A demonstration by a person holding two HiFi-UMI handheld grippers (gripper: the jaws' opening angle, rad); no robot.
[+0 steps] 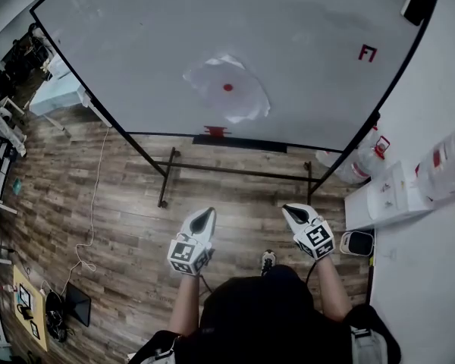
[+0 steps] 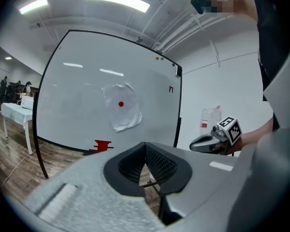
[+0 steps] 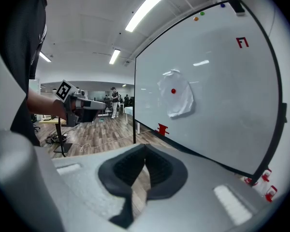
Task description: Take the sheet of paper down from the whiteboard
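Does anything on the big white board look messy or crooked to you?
Yes. The sheet of paper on the whiteboard looks crumpled and wrinkly instead of flat. Only one red dot, probably a magnet, seems to hold it, and its edges look bent and uneven.

Your head camera looks steeply down over your left white claw [image 1: 203, 217] and right white claw [image 1: 292, 211], with the large white black-framed whiteboard [image 1: 136, 67] well ahead of both tips. Each claw camera rides behind its own jaws, facing the board from well back; each catches the other claw beside it. All three views share the crumpled white paper sheet [image 1: 227, 89] mid-board.
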